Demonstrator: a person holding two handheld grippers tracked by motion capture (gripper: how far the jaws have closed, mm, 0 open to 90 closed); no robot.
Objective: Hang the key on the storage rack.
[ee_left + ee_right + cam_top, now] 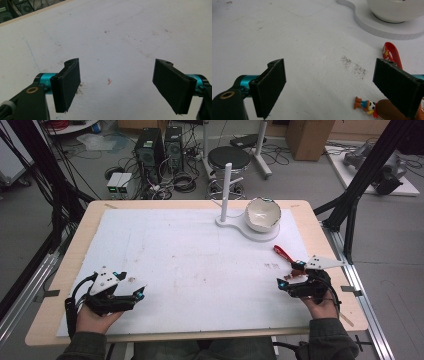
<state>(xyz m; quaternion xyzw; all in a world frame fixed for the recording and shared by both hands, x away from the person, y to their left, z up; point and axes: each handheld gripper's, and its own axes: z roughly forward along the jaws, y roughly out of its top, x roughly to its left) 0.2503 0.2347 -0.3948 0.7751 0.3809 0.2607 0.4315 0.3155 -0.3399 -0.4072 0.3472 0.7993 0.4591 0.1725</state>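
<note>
Both grippers rest low at the near edge of the desk, one toward each near corner, on the white mat that covers most of the top.

Left gripper: jaws spread wide, nothing between them. In the left gripper view the pads frame bare, lightly stained mat. It sits well apart from every object, so it reads as parked rather than engaged.

Right gripper: jaws likewise fully spread and empty. In the right gripper view a small toy figure with a brown hat lies flat on the mat just beside the right-hand jaw, attached to a red strap that runs away toward the far edge. The high view places this keychain toy near the right edge of the desk, immediately ahead of the right gripper. Judgement: the wide opening and the aim suit an approach to grasp the toy; no contact is made yet.

Toward the far right corner stands a white stand with an upright peg, carrying a white bowl on its round base. Judgement: the peg is a likely hanging point for the strap, and the bowl a likely receptacle.
</note>
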